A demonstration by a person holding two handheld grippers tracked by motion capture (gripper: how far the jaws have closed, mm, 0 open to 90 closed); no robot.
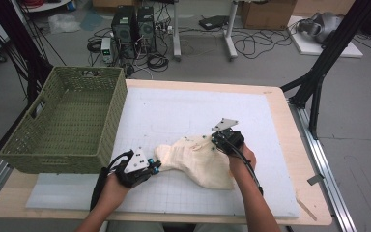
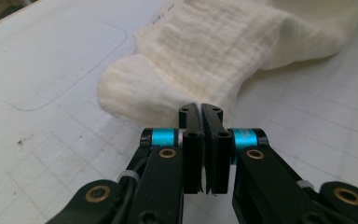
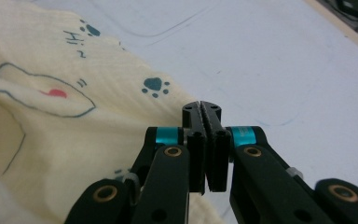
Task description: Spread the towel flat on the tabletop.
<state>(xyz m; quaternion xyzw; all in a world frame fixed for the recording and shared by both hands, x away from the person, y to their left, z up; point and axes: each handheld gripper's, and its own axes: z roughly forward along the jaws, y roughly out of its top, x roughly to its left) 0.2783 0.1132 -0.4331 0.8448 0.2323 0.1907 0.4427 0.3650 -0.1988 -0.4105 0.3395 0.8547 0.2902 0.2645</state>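
A cream muslin cloth lies crumpled on the white gridded mat. Its printed side carries dark paw prints and a line drawing; its plain side is folded into a thick roll. My left gripper sits at the cloth's left end, jaws pressed together with the folded edge caught at their tips. My right gripper is at the cloth's upper right edge, jaws likewise together and pinching the hem beside a paw print. Both grippers lie low over the mat.
A green woven basket stands empty on the table's left side, close to the left hand. The wooden table edge runs along the right. Beyond the table are floor cables, computer towers and a black stand leg.
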